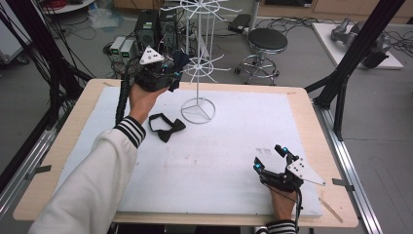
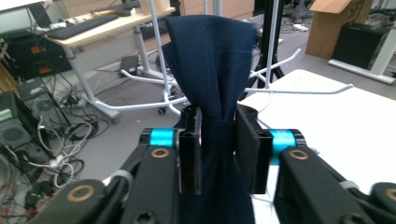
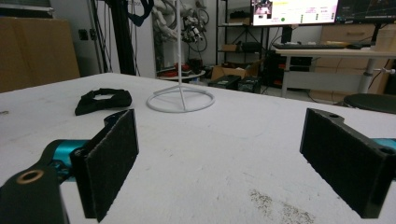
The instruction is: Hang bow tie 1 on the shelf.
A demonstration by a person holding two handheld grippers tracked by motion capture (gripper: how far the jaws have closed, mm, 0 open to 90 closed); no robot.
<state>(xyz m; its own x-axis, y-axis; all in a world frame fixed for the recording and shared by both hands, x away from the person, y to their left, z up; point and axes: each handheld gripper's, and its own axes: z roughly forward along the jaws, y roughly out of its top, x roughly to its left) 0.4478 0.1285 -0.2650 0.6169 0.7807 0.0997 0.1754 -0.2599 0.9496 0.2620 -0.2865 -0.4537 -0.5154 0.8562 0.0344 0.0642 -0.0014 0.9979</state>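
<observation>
A navy bow tie (image 2: 212, 60) stands upright between the jaws of my left gripper (image 2: 218, 140), whose pads press on its knot. That gripper (image 1: 173, 73) is raised over the table's far left edge, with the navy bow tie (image 1: 180, 59) right beside the lower arms of the white wire rack (image 1: 198, 63). A black bow tie (image 1: 165, 127) lies flat on the white mat, left of the rack's ring base. My right gripper (image 1: 269, 157) rests low near the front right, jaws wide apart with nothing between them. In the right gripper view the black bow tie (image 3: 102, 100) and the rack's base (image 3: 180, 100) lie ahead.
A white mat (image 1: 219, 161) covers most of the wooden table (image 1: 311, 117). Beyond the far edge are computer cases (image 1: 151, 29), cables and a black stool (image 1: 267, 41). A slanted black frame post (image 1: 350, 58) stands at the right rear corner.
</observation>
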